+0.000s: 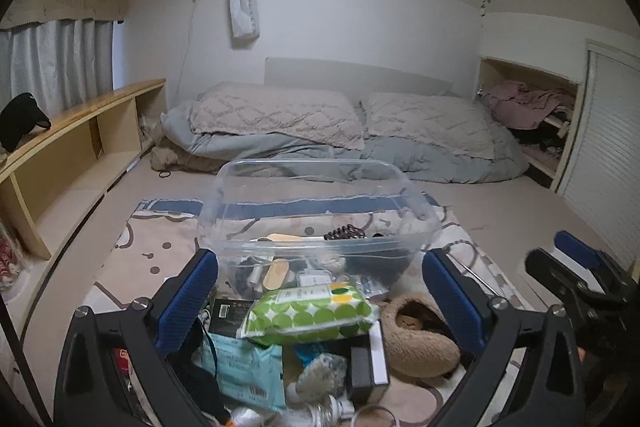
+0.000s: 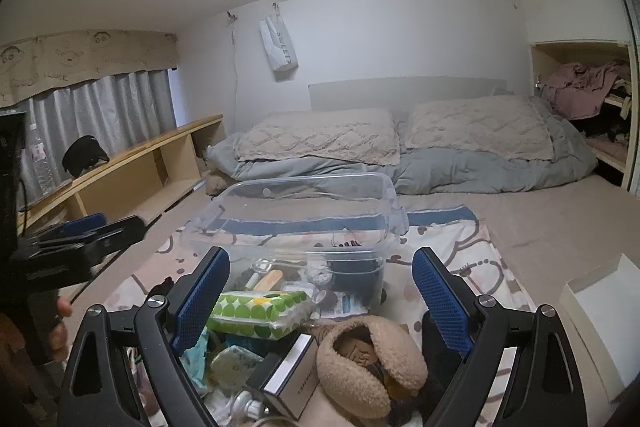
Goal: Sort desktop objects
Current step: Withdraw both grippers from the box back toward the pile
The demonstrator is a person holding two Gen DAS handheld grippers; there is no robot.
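A clear plastic bin (image 1: 316,211) stands on a patterned blanket, with small items such as a dark hair coil (image 1: 344,231) inside. In front of it lies a pile: a green-dotted wipes pack (image 1: 312,315), a fuzzy tan pouch (image 1: 416,343), a teal packet (image 1: 244,367) and a black-and-white box (image 1: 370,367). My left gripper (image 1: 320,291) hovers over the pile, open wide with nothing held. My right gripper (image 2: 322,301) also stands open and empty above the wipes pack (image 2: 260,311), the pouch (image 2: 368,359) and the box (image 2: 292,383), facing the bin (image 2: 296,219).
The blanket (image 2: 460,259) lies on a bed with pillows (image 2: 320,139) and a grey duvet at the far end. A wooden shelf (image 1: 80,131) runs along the left. A white open box (image 2: 600,311) sits at the right. A closet nook (image 1: 528,107) holds clothes.
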